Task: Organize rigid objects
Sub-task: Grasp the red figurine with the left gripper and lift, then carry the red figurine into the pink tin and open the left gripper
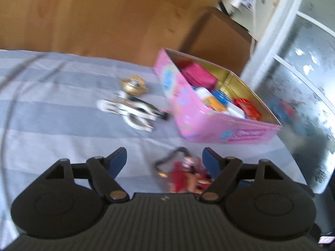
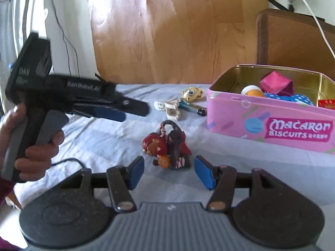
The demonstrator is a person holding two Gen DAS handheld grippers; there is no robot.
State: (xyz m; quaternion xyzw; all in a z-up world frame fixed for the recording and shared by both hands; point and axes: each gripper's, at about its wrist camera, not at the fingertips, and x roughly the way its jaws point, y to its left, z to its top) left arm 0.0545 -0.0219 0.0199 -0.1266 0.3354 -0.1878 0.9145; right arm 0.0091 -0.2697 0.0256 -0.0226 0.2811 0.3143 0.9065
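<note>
A red and brown figurine keychain (image 2: 167, 144) stands on the striped cloth just ahead of my right gripper (image 2: 169, 167), whose blue pads (image 2: 137, 168) stand open on either side of it without touching. My left gripper (image 2: 134, 113) hovers above the cloth to the left, held by a person's hand (image 2: 37, 152). In the left wrist view, which is blurred, that gripper (image 1: 164, 159) is open and empty, and the figurine (image 1: 184, 173) lies on the cloth below it, near the right finger. The pink biscuit tin (image 2: 272, 125) (image 1: 209, 123) sits open at the right.
A gold charm (image 2: 191, 94), a white clip (image 2: 171, 108) and a lighter (image 2: 192, 107) lie on the cloth left of the tin. The tin holds a magenta box (image 2: 276, 82), a jar (image 2: 252, 91) and several packets. A brown chair (image 2: 293, 39) stands behind.
</note>
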